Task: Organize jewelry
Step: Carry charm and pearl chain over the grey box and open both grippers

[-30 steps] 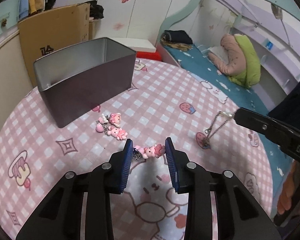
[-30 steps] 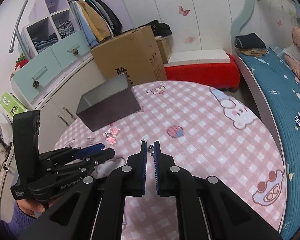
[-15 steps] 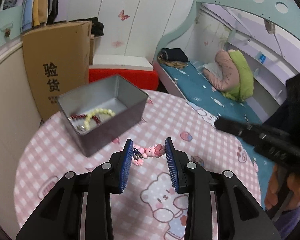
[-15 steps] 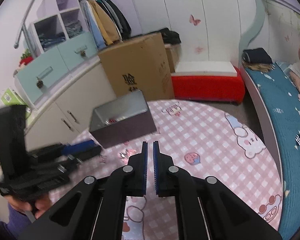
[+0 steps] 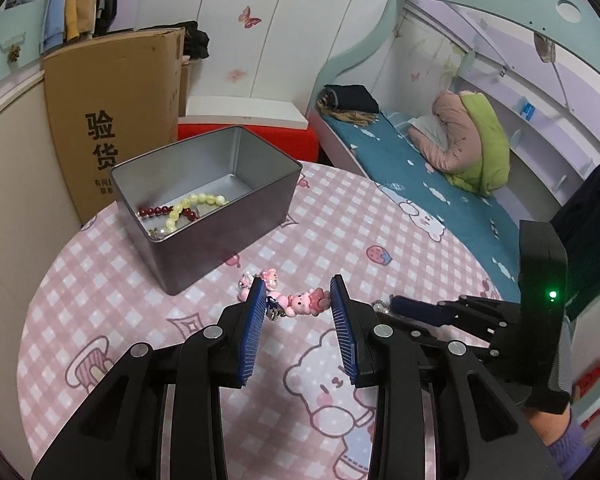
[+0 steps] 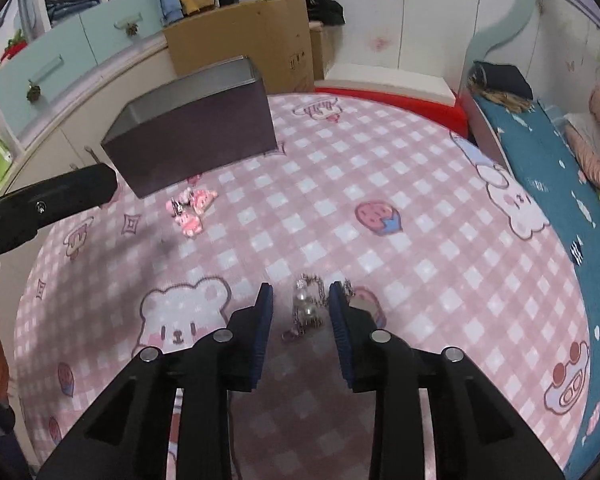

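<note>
Nearest to us, our left gripper [image 5: 298, 304] is clenched on a pink charm [image 5: 305, 301], pinched between its blue pads and carried above the checked tablecloth [image 5: 380, 216]. A second ago this same charm was low, just in front of the tin box; now we see down into the box from higher up, so we have lifted it. We judge the next step is to carry it over the rim and drop it in.

Our right gripper [image 6: 300, 308] has changed too: a second ago it was clamped on a silver chain with pearls [image 6: 307, 308]; now its jaws stand apart and the chain lies released on the cloth between them, well short of the box.

Farther on, a cluster of pink charms [image 6: 192, 210] waits just in front of the box. The tin box [image 5: 236, 216] stands open, already holding yellow beads [image 5: 192, 206] and red beads [image 5: 160, 211].

Behind the box, a cardboard carton [image 5: 116, 120] stands close. The box's near rim is high, so we must clear it. Above the box there is open room.
</note>
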A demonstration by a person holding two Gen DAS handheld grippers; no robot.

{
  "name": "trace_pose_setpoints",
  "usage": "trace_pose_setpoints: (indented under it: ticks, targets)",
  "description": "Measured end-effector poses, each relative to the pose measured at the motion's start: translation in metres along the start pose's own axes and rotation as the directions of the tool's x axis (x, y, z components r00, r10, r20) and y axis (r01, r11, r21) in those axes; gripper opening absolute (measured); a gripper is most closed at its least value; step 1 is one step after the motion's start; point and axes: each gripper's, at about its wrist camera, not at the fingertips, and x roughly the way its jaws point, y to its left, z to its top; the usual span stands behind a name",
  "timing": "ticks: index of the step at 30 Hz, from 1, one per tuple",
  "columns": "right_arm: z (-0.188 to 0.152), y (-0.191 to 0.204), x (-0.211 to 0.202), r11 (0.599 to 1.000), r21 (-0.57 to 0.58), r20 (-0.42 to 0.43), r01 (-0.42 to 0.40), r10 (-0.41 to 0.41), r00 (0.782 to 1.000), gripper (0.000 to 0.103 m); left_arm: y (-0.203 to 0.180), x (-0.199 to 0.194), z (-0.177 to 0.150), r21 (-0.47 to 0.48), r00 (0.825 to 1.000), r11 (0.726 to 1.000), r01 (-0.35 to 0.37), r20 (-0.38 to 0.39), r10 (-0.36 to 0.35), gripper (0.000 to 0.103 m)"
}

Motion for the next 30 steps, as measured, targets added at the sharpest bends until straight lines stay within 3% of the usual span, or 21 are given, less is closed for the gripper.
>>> trace_pose_setpoints:
  ticks: [2,10,15,20,25,30]
  targets:
    - [0.0,0.001,0.001,1.0,-0.018,0.006,0.025,-0.025,1.0,0.009,0.0,0.0,0.001,-0.001,1.0,1.0,0.004,0.001,-0.004,0.033]
    - [0.025,-0.008,-0.026,0.996,0.04,0.081,-0.076,0.072,0.994,0.009,-0.001,-0.011,0.024,0.018,0.999,0.999,0.035,0.04,-0.036,0.033]
    - [0.071,-0.002,-0.059,0.988,0.033,0.175,-0.148,0.14,0.975,0.009,0.01,-0.033,0.062,0.024,0.992,0.997,0.068,0.106,-0.07,0.033]
    - [0.12,0.018,-0.081,0.985,-0.01,0.26,-0.17,0.167,0.951,0.009,0.027,-0.039,0.096,0.012,0.991,0.999,0.036,0.126,-0.037,0.033]
    - [0.159,0.044,-0.083,0.981,-0.044,0.296,-0.191,0.196,0.935,0.009,0.06,-0.01,0.12,-0.062,0.997,0.996,0.067,0.051,-0.064,0.034]
    - [0.183,0.069,-0.066,0.98,-0.079,0.277,-0.182,0.197,0.941,0.009,0.083,0.02,0.116,-0.116,0.999,0.993,0.034,-0.017,-0.036,0.034]
